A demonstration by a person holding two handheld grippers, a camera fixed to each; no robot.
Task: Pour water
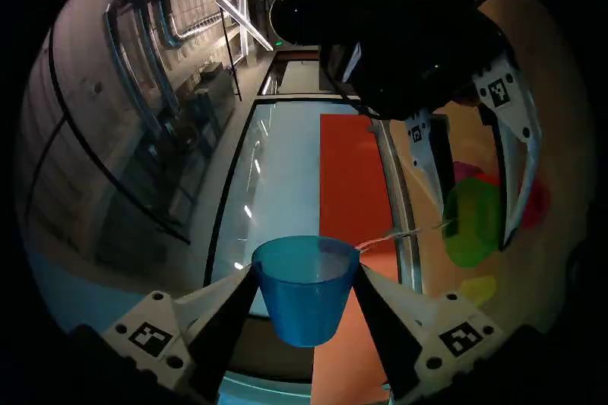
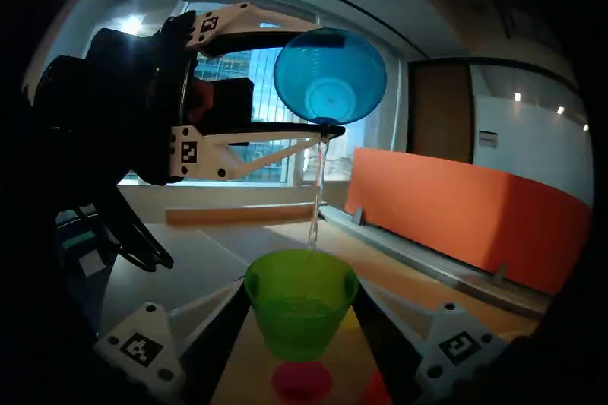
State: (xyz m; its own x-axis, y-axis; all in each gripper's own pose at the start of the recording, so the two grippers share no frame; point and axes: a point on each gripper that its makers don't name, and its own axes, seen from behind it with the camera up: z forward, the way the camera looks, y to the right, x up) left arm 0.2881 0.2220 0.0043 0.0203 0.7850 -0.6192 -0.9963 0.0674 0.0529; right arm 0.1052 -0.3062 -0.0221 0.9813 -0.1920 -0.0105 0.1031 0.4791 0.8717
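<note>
**Blue cup tipped, water running into green cup**

Your left claw [image 1: 305,276] is closed on the blue cup [image 1: 305,302], with one finger pressing each side just under the rim. In the right gripper view you hold that cup high and tipped onto its side, its mouth facing the camera. A thin stream of water [image 2: 315,192] leaves its lower lip and falls straight down into the green cup [image 2: 302,306].

Your right claw [image 2: 302,292] grips the green cup the same way, a finger on each side. You hold it upright, below the blue cup's lip and apart from it. Some water sits in its lower part. In the left gripper view the right claw and the green cup appear to the far right, and the stream arcs across to them.

Below the green cup, a red cup [image 2: 302,382] stands on the tabletop [image 2: 228,249], with a yellow item just to its right, too hidden to identify. An orange panel [image 2: 471,207] runs along the tabletop's right side. A window [image 2: 243,78] lies far behind the left claw.
</note>
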